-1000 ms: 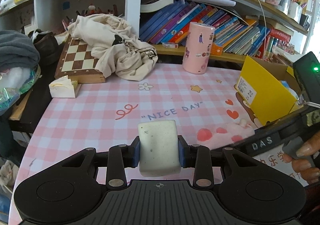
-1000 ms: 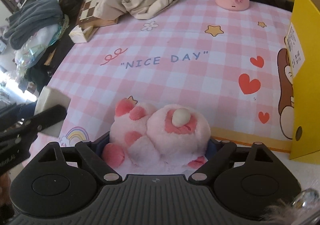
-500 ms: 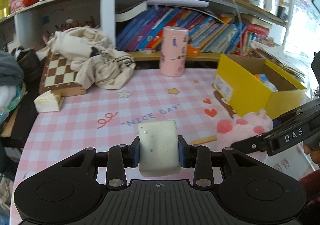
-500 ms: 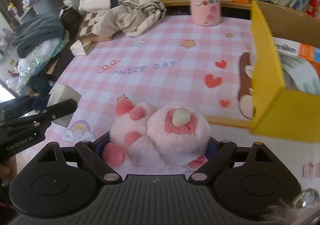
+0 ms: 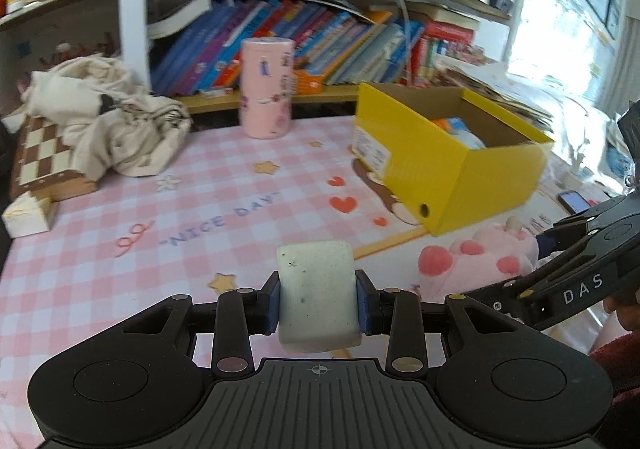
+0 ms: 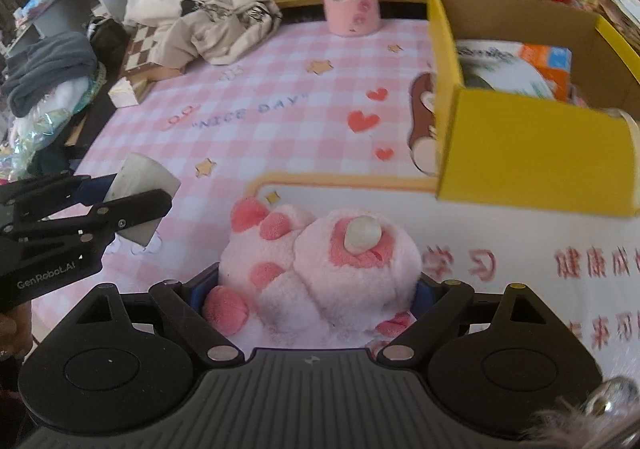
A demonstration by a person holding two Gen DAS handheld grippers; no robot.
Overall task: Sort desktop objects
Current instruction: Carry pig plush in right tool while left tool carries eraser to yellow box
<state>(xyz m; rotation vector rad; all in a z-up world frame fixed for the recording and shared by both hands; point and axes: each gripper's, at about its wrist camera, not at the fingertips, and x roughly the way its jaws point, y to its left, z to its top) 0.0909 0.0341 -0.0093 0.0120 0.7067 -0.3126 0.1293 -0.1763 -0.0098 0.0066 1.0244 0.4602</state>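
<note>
The left hand-held gripper (image 5: 318,299) pinches a white eraser block (image 5: 316,295) above the pink checked desk (image 5: 120,217). Rightward, the right hand-held gripper (image 6: 316,291) clamps a pink plush toy (image 6: 320,269) near the yellow box (image 6: 536,153).

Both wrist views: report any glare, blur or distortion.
Left wrist: window glare washes out the upper right; bookshelf is softly blurred, its edges bowed by the fisheye. Right wrist: yellow box is smeared by motion; pink plush toy stays sharp.
</note>
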